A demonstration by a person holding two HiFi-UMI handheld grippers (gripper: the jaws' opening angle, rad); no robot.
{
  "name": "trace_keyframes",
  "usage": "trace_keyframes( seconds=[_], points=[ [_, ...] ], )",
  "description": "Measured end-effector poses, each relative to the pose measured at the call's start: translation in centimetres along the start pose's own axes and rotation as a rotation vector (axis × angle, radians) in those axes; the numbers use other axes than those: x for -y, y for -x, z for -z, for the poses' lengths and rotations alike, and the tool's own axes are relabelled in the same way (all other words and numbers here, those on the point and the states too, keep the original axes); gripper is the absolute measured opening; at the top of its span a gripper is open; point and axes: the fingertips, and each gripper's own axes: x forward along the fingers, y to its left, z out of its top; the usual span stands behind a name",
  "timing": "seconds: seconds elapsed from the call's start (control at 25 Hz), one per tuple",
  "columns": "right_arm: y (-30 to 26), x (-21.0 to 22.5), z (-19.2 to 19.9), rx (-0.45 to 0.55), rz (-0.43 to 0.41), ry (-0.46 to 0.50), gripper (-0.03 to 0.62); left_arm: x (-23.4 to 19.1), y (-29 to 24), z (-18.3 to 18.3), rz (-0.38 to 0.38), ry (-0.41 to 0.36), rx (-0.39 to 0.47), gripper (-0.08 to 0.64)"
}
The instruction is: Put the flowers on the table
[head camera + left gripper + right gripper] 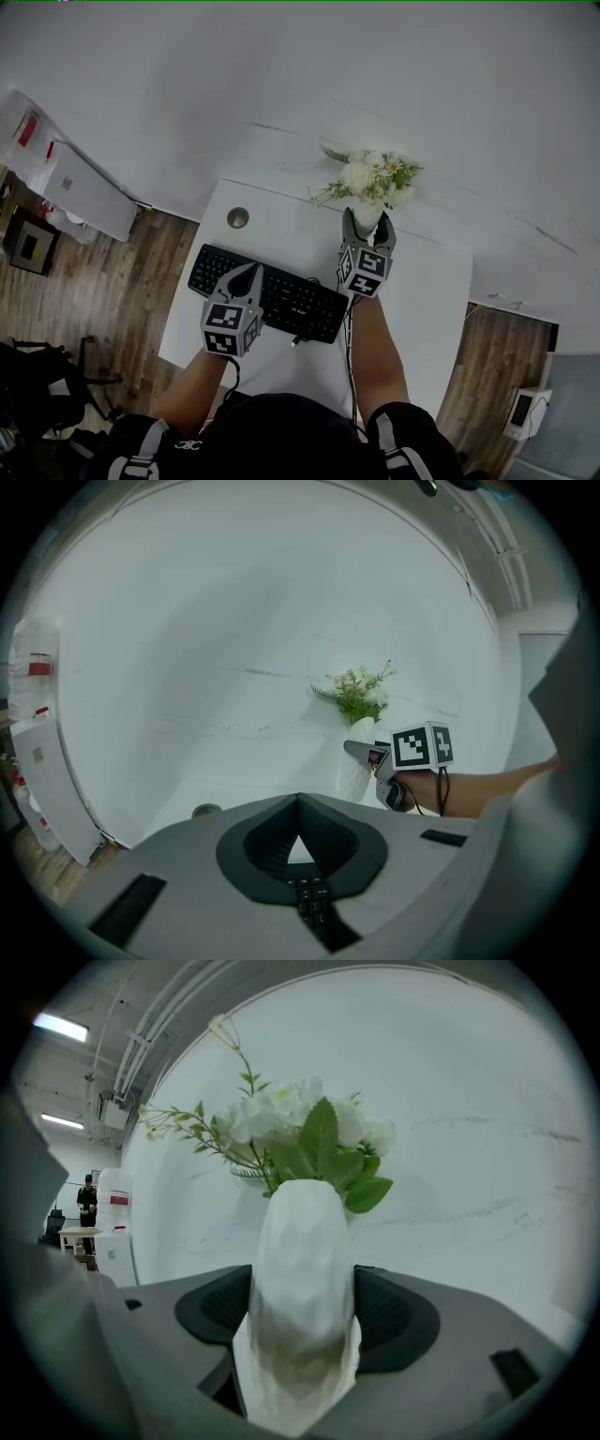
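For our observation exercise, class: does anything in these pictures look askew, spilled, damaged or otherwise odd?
Nothing stands out. The white vase is upright between the jaws of the right gripper, the flowers sit intact in it, nothing is spilled on the table, and the keyboard lies flat.

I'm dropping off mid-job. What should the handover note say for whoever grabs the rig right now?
Right gripper: shut on the white vase holding the flowers, at the far side of the table, near the wall.
Left gripper: shut, empty, above the keyboard.
Done: vase gripped upright over the table. I cannot tell whether its base touches the top.
Left: probably set it down clear of the keyboard, open the right jaws and back away.
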Motion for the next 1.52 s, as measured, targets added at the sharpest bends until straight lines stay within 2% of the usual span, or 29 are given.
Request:
trace_keyframes(
  seconds=[0.4, 0.96, 1.28, 1.44, 1.52],
  points=[
    [-2.4, 0.4, 2.9, -0.044, 0.008, 0.008, 0.344, -0.6, -2.2, 0.6, 0.024, 0.008, -0.015, 0.002],
    [-0.9, -0.7, 4.2, -0.028, -0.029, 0.085, 0.351, -0.2, -2.2, 0.2, 0.012, 0.006, 0.001, 0.002],
    [0.5, -0.7, 4.0, -0.050, -0.039, 0.057, 0.353, 0.7, -0.7, -0.4, 0.005, -0.003, 0.014, 0.002],
    [2.9, -0.7, 2.8, -0.018, -0.050, 0.030, 0.364, 1.6, 0.3, -1.0, 0.003, -0.009, 0.033, 0.002],
    [4.9, -0.6, 1.6, 0.016, -0.055, 0.012, 0.342, 2.5, 1.0, -1.4, 0.006, -0.011, 0.046, 0.002]
  ],
)
